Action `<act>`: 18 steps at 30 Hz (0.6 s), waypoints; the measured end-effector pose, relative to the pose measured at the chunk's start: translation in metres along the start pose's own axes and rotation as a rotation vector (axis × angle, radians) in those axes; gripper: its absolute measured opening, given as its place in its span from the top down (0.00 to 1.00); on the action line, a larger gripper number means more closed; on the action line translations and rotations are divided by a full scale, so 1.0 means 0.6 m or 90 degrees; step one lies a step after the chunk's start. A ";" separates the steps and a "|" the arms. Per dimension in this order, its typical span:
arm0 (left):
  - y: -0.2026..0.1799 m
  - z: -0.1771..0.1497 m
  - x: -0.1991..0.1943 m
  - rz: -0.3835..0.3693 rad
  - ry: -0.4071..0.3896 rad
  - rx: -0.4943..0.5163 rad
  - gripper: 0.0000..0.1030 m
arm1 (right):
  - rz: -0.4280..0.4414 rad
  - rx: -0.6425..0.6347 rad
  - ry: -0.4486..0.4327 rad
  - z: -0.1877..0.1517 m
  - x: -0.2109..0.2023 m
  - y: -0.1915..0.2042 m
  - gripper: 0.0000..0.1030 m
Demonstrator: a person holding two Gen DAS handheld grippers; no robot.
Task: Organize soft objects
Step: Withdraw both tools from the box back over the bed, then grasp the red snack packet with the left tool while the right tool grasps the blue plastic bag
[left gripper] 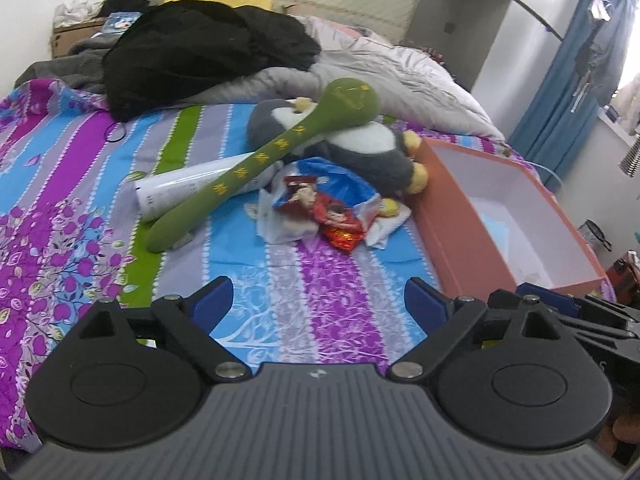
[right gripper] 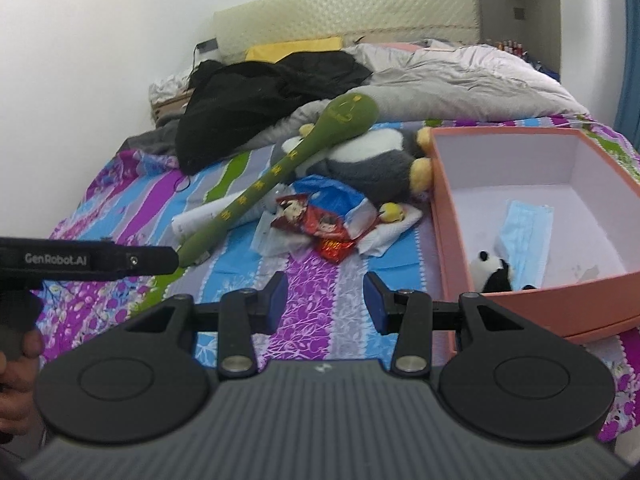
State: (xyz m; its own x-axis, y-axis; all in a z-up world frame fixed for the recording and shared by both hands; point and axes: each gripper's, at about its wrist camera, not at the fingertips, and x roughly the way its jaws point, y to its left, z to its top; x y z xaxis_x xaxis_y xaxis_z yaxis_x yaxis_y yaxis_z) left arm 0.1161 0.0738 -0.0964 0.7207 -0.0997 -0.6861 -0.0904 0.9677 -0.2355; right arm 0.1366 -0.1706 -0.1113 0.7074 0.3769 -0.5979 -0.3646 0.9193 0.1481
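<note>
While both grippers stand open and empty, the left gripper (left gripper: 319,300) wide and the right gripper (right gripper: 325,300) narrower, the green plush stick (left gripper: 256,164) lies ahead. Its long axis runs from lower left to upper right of the left wrist frame, and its near tip seems closer to the left one.

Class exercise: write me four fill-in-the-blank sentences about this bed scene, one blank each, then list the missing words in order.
1. The long green plush stick lies across the grey and white ____ toy.
2. The small panda toy sits inside the ____ box.
3. A blue ____ lies in the box beside the panda.
4. Both hand-held grippers, left and right, hold ____.

Missing words: penguin; orange; face mask; nothing
</note>
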 end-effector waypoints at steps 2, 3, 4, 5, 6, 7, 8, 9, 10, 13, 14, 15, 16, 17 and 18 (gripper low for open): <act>0.009 0.001 0.008 0.012 -0.001 -0.001 0.08 | 0.004 -0.009 0.006 0.001 0.015 0.006 0.57; 0.014 0.001 0.013 0.016 -0.002 -0.001 0.08 | 0.005 -0.013 0.010 0.002 0.025 0.008 0.57; 0.019 0.002 0.020 0.020 0.000 -0.005 0.08 | 0.007 -0.015 0.015 0.003 0.033 0.010 0.57; 0.024 0.003 0.027 0.021 0.002 -0.008 0.08 | 0.011 -0.016 0.022 0.004 0.044 0.012 0.57; 0.030 0.004 0.035 0.023 0.006 -0.013 0.08 | 0.014 -0.018 0.028 0.005 0.056 0.013 0.57; 0.037 0.005 0.046 0.025 0.009 -0.018 0.08 | 0.016 -0.021 0.033 0.006 0.067 0.015 0.57; 0.042 0.006 0.053 0.027 0.011 -0.021 0.08 | 0.017 -0.025 0.038 0.006 0.078 0.016 0.57; 0.047 0.007 0.064 0.031 0.014 -0.023 0.08 | 0.017 -0.029 0.041 0.007 0.090 0.016 0.57; 0.053 0.009 0.076 0.035 0.018 -0.024 0.08 | 0.018 -0.034 0.045 0.009 0.103 0.017 0.57; 0.067 0.016 0.114 0.040 0.029 -0.028 0.08 | 0.013 -0.043 0.051 0.011 0.142 0.014 0.57; 0.071 0.019 0.128 0.039 0.031 -0.029 0.08 | 0.008 -0.044 0.053 0.011 0.154 0.011 0.57; 0.075 0.022 0.139 0.038 0.033 -0.029 0.08 | 0.005 -0.044 0.056 0.011 0.170 0.006 0.57; 0.078 0.025 0.154 0.037 0.035 -0.030 0.08 | 0.002 -0.044 0.058 0.011 0.184 0.002 0.57; 0.080 0.029 0.167 0.035 0.036 -0.031 0.08 | -0.001 -0.042 0.059 0.011 0.197 -0.003 0.57; 0.084 0.032 0.181 0.032 0.036 -0.032 0.09 | -0.004 -0.040 0.061 0.012 0.213 -0.008 0.57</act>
State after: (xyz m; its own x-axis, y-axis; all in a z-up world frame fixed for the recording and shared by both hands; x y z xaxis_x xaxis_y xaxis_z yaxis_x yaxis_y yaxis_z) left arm 0.2031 0.1159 -0.1693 0.6748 -0.0648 -0.7352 -0.1614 0.9591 -0.2327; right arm 0.2330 -0.1260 -0.1824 0.6501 0.3563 -0.6712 -0.3996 0.9116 0.0969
